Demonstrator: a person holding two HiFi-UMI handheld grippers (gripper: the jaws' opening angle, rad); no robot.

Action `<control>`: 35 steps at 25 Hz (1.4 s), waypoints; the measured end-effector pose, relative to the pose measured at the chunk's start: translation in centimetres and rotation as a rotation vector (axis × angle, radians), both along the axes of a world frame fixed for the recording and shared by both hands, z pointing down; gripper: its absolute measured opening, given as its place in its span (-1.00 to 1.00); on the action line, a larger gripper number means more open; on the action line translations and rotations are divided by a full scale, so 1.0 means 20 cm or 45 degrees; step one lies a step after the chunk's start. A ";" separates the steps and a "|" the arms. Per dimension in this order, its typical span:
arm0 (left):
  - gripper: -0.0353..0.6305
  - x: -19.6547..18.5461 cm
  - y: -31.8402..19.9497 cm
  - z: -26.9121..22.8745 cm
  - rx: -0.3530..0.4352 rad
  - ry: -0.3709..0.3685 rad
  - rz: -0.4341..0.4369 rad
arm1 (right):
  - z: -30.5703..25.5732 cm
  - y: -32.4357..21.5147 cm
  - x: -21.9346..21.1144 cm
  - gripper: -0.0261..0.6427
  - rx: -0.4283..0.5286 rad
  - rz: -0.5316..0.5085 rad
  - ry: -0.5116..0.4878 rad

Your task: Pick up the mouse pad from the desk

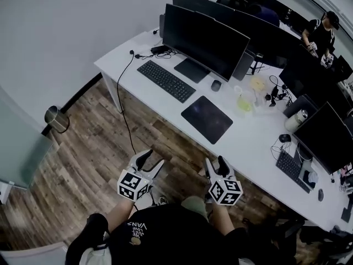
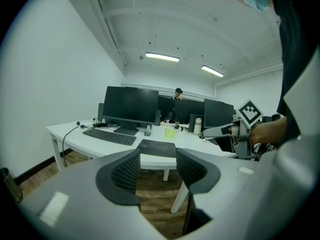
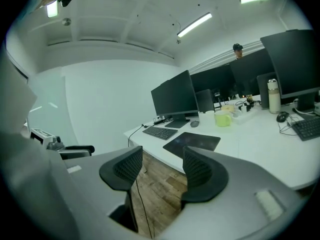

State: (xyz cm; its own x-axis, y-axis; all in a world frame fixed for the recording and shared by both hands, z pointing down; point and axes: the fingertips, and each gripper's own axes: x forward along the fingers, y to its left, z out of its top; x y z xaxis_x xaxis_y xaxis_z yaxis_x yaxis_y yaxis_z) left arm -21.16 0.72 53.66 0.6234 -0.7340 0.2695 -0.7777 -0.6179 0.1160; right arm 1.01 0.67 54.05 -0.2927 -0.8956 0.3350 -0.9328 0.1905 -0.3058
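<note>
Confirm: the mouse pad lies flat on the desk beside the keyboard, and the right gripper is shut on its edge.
Wrong: the right gripper is open and empty, as the right gripper view shows. The mouse pad does lie flat on the desk beside the keyboard.

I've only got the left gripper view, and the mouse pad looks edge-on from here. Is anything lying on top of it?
Observer: No. In the head view the mouse pad lies flat, its top bare, near the front edge of the desk.
Operator: Is the computer mouse touching it?
Observer: No, the computer mouse sits apart, beyond its far corner.
Operator: And the right tongs?
Observer: The right tongs are open, with nothing between them.
</note>
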 end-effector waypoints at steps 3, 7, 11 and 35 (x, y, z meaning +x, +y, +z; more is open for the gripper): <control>-0.30 0.04 -0.05 0.02 -0.020 0.014 0.012 | 0.02 -0.03 0.04 -0.20 -0.021 0.013 0.007; -0.30 0.12 -0.16 0.06 -0.038 0.015 0.001 | 0.06 -0.13 0.13 -0.20 -0.040 0.013 -0.001; -0.30 0.22 -0.25 0.06 -0.044 0.022 -0.044 | 0.08 -0.27 0.25 -0.20 -0.053 0.000 0.019; -0.30 0.61 -0.64 0.21 -0.130 0.027 -0.425 | 0.26 -0.93 0.78 -0.20 -0.173 -0.258 0.055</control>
